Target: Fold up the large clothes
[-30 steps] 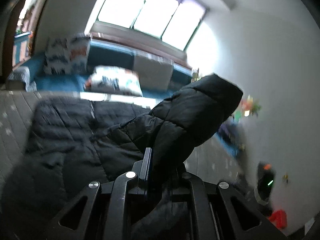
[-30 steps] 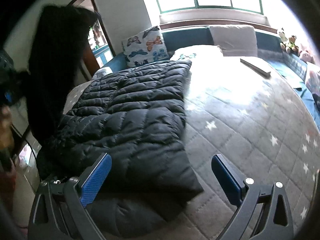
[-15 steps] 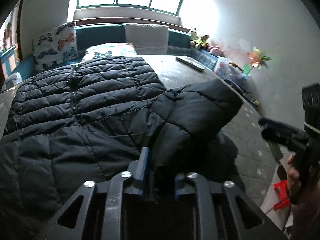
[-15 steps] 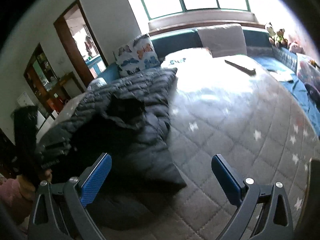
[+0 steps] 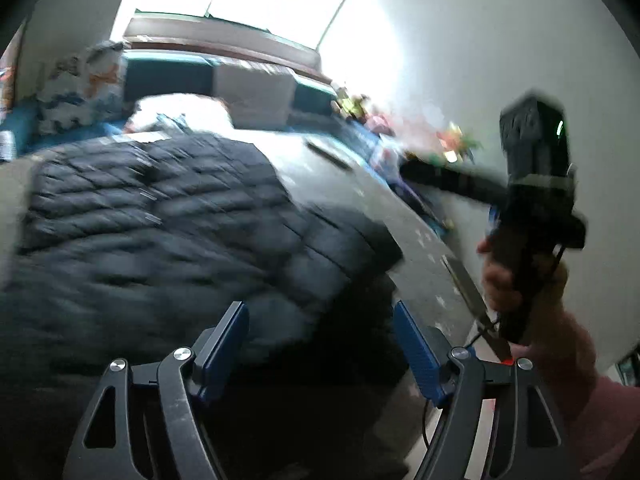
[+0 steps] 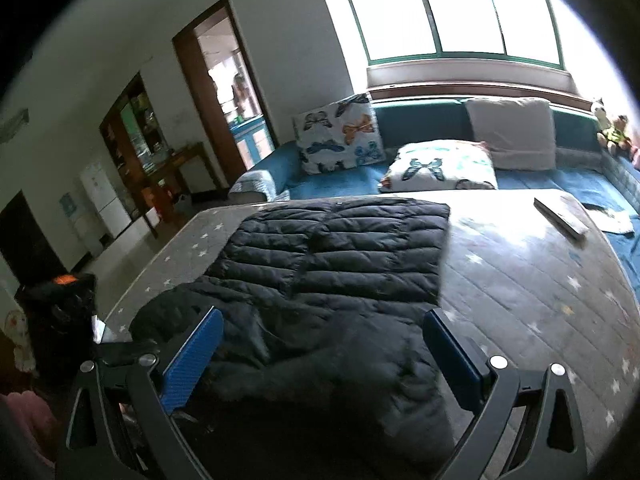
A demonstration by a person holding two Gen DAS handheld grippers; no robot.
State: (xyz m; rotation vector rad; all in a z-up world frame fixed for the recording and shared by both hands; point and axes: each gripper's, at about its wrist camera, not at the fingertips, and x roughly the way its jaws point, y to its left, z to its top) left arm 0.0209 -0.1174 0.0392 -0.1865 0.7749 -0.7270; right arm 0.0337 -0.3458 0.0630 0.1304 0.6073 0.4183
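Observation:
A black quilted puffer jacket (image 6: 340, 256) lies flat on the grey star-patterned bed cover (image 6: 520, 280), with a sleeve folded across its near part (image 6: 320, 360). In the left wrist view the jacket (image 5: 160, 220) is blurred. My left gripper (image 5: 320, 340) is open and empty just above the jacket's near edge. My right gripper (image 6: 320, 344) is open and empty above the folded sleeve. The right gripper's body, held in a hand, shows in the left wrist view (image 5: 532, 208).
Butterfly pillows (image 6: 340, 136) and a grey cushion (image 6: 512, 132) lie on the blue bench under the window. A flat box (image 6: 560, 216) lies on the bed's far right. Soft toys (image 6: 608, 128) sit at the right. A doorway (image 6: 224, 112) and shelves stand left.
My left gripper has let go of the sleeve and opened; the sleeve now lies on the jacket. The left gripper swings, blurring its view. The right gripper has moved over the jacket.

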